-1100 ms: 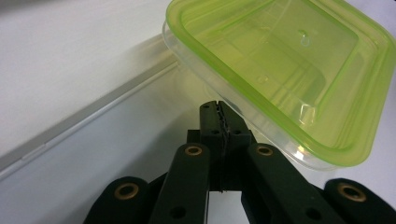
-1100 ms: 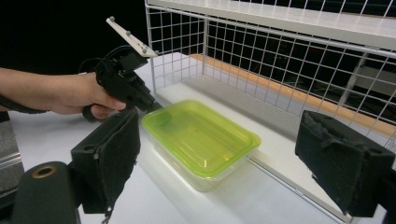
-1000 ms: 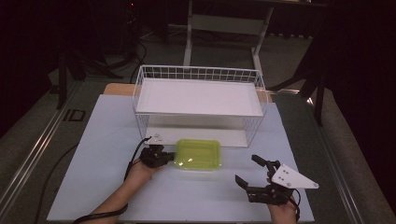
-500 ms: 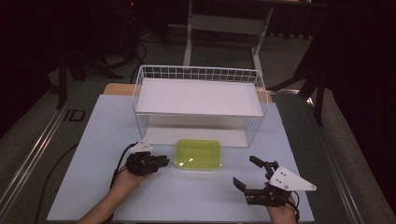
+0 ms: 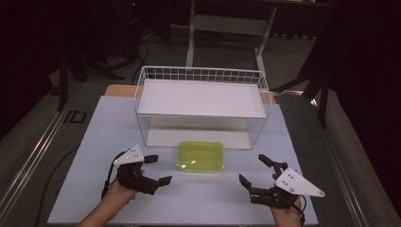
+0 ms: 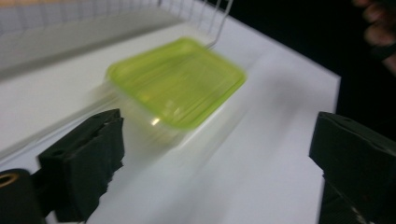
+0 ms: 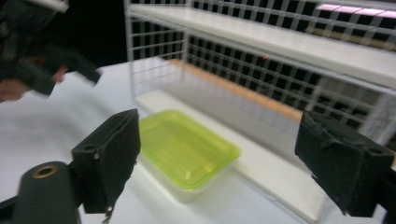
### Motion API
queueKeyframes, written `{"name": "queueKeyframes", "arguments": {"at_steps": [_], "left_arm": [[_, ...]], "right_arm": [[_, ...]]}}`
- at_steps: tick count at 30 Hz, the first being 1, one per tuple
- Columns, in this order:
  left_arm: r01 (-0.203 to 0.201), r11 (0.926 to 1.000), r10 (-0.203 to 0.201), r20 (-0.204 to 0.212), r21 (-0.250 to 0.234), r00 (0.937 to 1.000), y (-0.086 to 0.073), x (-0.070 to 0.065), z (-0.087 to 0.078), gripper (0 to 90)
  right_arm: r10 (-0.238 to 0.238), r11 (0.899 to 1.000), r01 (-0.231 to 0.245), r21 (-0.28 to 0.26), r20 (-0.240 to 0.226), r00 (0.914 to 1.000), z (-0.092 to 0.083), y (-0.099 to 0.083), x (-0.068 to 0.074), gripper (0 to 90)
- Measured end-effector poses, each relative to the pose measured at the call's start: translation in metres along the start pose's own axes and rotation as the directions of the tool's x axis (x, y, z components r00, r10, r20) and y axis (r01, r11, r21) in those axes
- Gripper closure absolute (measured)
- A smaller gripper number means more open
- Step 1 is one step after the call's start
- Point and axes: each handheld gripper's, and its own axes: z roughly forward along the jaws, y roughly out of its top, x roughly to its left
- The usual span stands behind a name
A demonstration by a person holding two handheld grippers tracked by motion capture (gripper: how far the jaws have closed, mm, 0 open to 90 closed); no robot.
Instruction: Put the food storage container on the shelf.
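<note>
A clear container with a yellow-green lid lies flat on the white table, just in front of the wire rack. My left gripper is to its left, apart from it. Its jaws have just been opening and stand open with nothing between them. In the left gripper view the container lies ahead, beyond the spread jaws of that gripper. My right gripper is open to the container's right. The right gripper view shows the container past the open, empty right gripper.
The white wire rack has a white shelf on top and a low white board under it, close behind the container. The left hand and its gripper show blurred at the upper left of the right gripper view. Dark floor surrounds the table.
My left gripper has drawn back from the container's left edge, toward the near left, and its jaws have opened. The container stays on the table. The right gripper has hardly moved.
</note>
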Motion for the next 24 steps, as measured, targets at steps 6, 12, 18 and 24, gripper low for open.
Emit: {"name": "queueKeyframes", "arguments": {"at_steps": [6, 12, 18, 24], "left_arm": [[-0.026, 0.9997, 0.026, 0.001, -0.005, 0.9997, 0.018, -0.005, 0.007, 3.7], [0.004, 0.9997, -0.004, 0.006, -0.022, 1.0000, 0.029, -0.001, 0.019, 3.7], [0.061, 0.9981, -0.061, 0.015, -0.007, 0.9980, 0.039, 0.011, 0.037, 4.6], [0.100, 0.9942, -0.100, -0.003, 0.041, 0.9950, 0.044, 0.022, 0.054, 4.6]], "right_arm": [[0.089, 0.993, -0.080, 0.083, -0.104, 0.9906, 0.017, 0.001, 0.002, 19.1], [0.085, 0.984, -0.077, 0.163, -0.045, 0.9954, 0.041, 0.006, -0.001, 13.9], [0.142, 0.968, -0.134, 0.213, -0.022, 0.9896, 0.065, 0.008, -0.012, 12.5], [0.212, 0.943, -0.202, 0.265, -0.009, 0.9772, 0.087, -0.001, -0.018, 12.4]]}}
